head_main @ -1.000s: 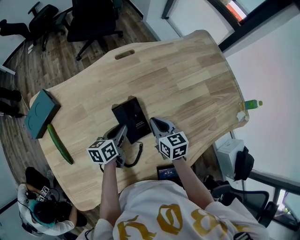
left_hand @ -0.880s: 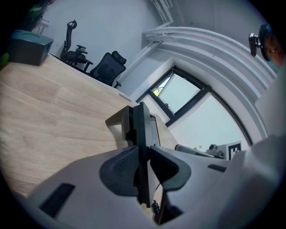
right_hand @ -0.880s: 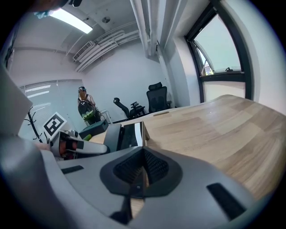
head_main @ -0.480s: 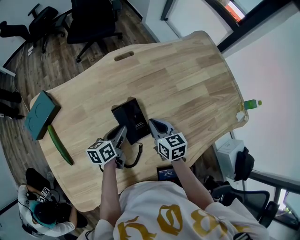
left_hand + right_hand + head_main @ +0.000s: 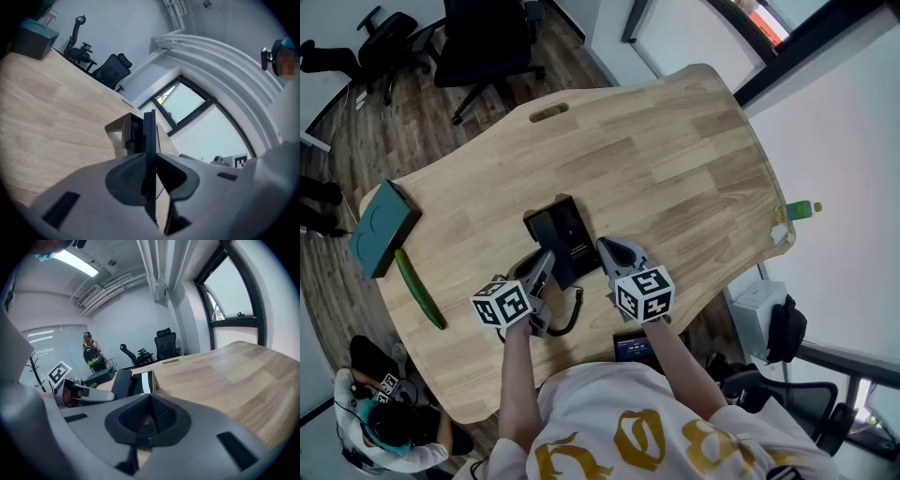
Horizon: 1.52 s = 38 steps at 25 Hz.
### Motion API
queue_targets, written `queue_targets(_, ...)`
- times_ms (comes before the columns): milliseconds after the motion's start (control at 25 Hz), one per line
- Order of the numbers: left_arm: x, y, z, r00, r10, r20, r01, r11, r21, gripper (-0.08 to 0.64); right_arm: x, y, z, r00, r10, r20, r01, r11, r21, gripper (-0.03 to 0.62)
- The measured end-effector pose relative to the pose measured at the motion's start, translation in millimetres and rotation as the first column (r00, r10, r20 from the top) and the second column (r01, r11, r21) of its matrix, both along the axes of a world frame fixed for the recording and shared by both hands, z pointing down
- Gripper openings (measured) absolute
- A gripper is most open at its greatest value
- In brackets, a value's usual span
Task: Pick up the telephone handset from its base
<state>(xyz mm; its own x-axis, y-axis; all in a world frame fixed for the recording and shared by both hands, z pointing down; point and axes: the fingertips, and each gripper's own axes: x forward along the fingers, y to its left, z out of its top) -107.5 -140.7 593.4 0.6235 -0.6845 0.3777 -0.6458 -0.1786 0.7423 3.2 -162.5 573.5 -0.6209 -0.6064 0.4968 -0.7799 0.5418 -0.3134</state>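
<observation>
Seen from above, the left gripper [image 5: 543,263] reaches in at the left edge of the flat black telephone base [image 5: 567,234] on the pale wooden table [image 5: 694,150]. The right gripper [image 5: 610,249] sits just beside the base's right edge. Only the left gripper view shows its jaws, which have just been closing, clamped on the slim black telephone handset [image 5: 149,124], edge-on at the base, while the right gripper view shows that gripper's jaws together on nothing.
</observation>
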Motion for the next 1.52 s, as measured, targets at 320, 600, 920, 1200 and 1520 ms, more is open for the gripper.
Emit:
queue_targets(320,1.9,0.4,-5.5,1.0,0.011,-0.014,-0.01,1.0,0.017,0.072,0.3,0.7,-5.3,1.0,-0.004,-0.005,0.004,1.0,0.014,0.006)
queue_targets(600,-2.2,3.1,-17.8,1.0,-0.003,-0.028,0.004,0.999,0.043,0.072,-1.4,2.4,-14.2,1.0,-0.009,-0.003,0.009,0.999,0.032,0.005)
queue_targets(920,-6.5,9.8,-29.2,0.999,-0.018,-0.033,0.02,0.997,0.068,0.072,-2.5,7.5,-24.9,1.0,-0.016,0.004,0.016,0.998,0.062,0.005)
queue_targets(1200,-2.5,18.5,-40.5,1.0,0.003,-0.003,-0.002,0.995,0.097,0.071,-1.0,15.9,-36.2,1.0,-0.018,0.01,0.017,0.996,0.088,0.006)
queue_targets(1520,-6.6,29.3,-55.0,1.0,-0.009,-0.021,0.012,0.992,0.125,0.071,-1.9,25.6,-48.1,1.0,-0.027,0.015,0.025,0.992,0.121,0.005)
